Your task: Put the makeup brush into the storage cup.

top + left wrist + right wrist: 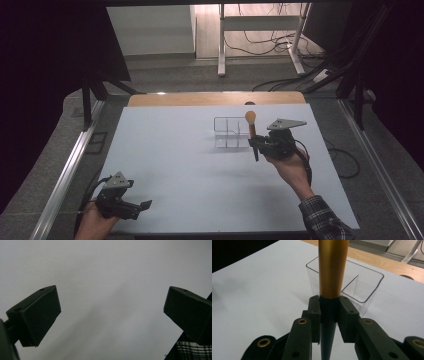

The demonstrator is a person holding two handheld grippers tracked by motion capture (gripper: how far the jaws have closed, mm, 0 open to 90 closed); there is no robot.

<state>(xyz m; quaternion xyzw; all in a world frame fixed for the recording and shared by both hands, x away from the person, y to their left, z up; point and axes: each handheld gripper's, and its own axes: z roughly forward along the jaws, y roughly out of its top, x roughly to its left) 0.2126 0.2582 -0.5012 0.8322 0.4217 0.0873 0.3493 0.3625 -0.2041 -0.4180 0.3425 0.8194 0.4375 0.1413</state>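
My right gripper (256,142) is shut on a brush (251,125) and holds it upright, with the pale round head on top and the dark handle tip pointing down. It hovers just right of a clear divided box (226,132) that stands on the white board (175,165). In the right gripper view the jaws of my right gripper (329,307) clamp the black handle just below the gold ferrule of the brush (333,267), and the clear box (367,285) stands close behind. My left gripper (145,207) rests at the front left corner, open, with nothing between its jaws (112,312).
A wooden table edge (215,98) runs behind the white board. Metal rails (67,165) flank both sides. Farther back stand white desk legs (221,45) and loose cables (280,45) on the floor. A plaid sleeve (325,220) enters at the bottom right.
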